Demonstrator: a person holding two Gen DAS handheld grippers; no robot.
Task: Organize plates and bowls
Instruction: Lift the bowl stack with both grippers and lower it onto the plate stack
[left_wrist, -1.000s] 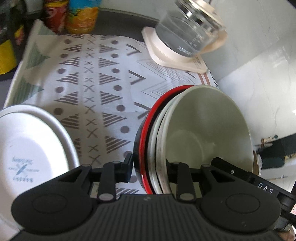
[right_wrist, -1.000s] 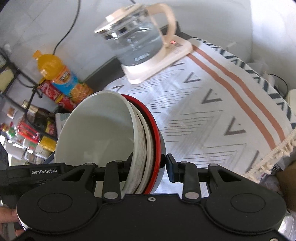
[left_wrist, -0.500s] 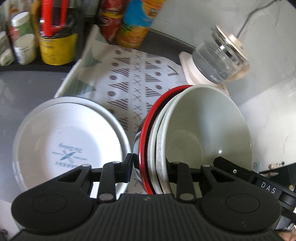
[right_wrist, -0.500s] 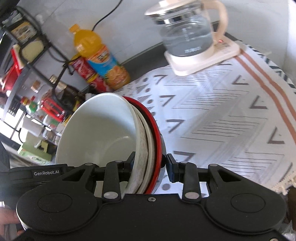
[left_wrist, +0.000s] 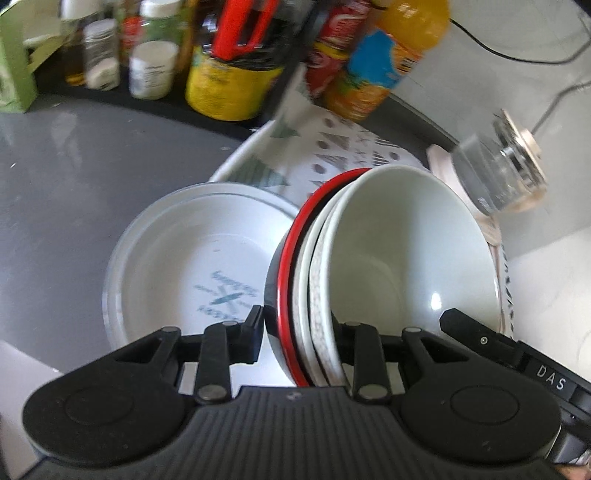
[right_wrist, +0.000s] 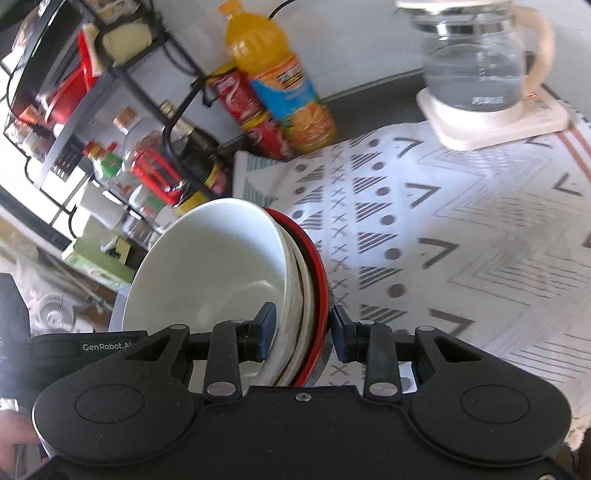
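While both grippers clamp opposite rims of one nested stack of bowls (left_wrist: 388, 266), much of the stack stays hidden: its lower edge is cut off behind the left gripper (left_wrist: 297, 338) body, and in the right wrist view the right gripper (right_wrist: 303, 328) body covers its base. Innermost sits a white bowl (right_wrist: 207, 273), then a speckled one, with a red-rimmed bowl (left_wrist: 291, 280) outermost; how many lie between cannot be made out. Each gripper's fingers are closed on the stack's rim, one finger inside, one outside, holding it tipped on its side above the table. Beside it on the grey tabletop (left_wrist: 66, 184), at the patterned cloth's (right_wrist: 461, 236) left edge, rests a white plate stack (left_wrist: 177, 258), its near rim hidden by the left gripper. Blurred at the table's far edge stand an orange drink bottle (right_wrist: 280, 85), a cola bottle (right_wrist: 251, 110) and a glass kettle (right_wrist: 476, 62) on its base.
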